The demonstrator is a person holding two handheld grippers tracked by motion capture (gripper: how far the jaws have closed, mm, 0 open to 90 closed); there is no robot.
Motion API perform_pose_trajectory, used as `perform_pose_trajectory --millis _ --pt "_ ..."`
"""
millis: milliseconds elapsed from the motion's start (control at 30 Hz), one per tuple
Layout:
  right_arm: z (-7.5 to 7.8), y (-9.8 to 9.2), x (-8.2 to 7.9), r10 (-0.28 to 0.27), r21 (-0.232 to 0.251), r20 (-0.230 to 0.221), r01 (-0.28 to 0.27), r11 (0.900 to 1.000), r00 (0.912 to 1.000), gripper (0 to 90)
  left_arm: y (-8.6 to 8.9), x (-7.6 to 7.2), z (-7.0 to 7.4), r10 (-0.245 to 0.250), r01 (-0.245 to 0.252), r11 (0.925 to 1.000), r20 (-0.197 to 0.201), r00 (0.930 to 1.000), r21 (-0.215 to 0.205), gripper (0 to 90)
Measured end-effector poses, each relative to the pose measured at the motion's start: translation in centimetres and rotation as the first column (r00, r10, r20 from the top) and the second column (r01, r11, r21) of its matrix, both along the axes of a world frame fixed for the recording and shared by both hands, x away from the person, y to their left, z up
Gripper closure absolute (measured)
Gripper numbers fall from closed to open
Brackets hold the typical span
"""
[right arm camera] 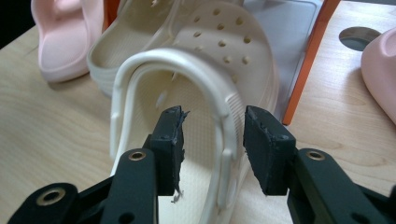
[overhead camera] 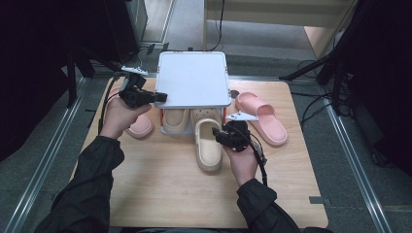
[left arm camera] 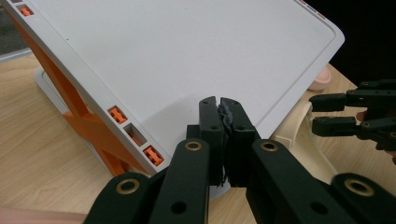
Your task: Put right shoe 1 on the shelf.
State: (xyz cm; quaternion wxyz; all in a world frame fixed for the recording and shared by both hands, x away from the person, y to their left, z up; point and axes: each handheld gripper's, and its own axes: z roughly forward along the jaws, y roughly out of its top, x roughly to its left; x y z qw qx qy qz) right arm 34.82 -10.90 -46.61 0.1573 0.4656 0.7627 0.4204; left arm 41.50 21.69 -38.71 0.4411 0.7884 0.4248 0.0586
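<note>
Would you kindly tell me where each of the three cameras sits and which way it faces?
High view: above the person's side, looking forward and down on the wooden table; both sleeved forearms and hands show.
Left gripper view: rides the left gripper, shut jaws pointing at the white rack shelf with orange supports.
Right gripper view: rides the right gripper, jaws parted around the heel strap of the cream perforated clog.
Shared: both gripper views show the clog and rack.

Right gripper (right arm camera: 212, 140) jaws apart, straddling heel strap of beige clog (right arm camera: 219, 60); pads clear of strap.
</note>
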Motion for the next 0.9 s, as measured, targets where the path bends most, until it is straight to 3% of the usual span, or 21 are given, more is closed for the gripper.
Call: perform_pose_trajectory --millis 433,700,900 --pt "0.4 -0.8 -3.5 0.095 0.05 0.01 -0.095 0.994 0.9955 65.6 0.1 0.0 0.0 0.0 0.0 1.0 -0.002 1.0 -0.001 87.8" --pt "-0.5 -1.2 -6.8 0.151 0.038 0.025 -0.152 0.988 0.9882 84.7 0.0 0.0 0.0 0.002 -0.002 1.0 -0.001 1.0 -0.001 88.2" --pt "-1.3 -1.3 -8.5 0.175 0.047 0.01 -0.176 0.983 0.9844 90.0 -0.1 -0.1 0.0 0.005 -0.005 1.0 0.0 1.0 0.002 88.2"
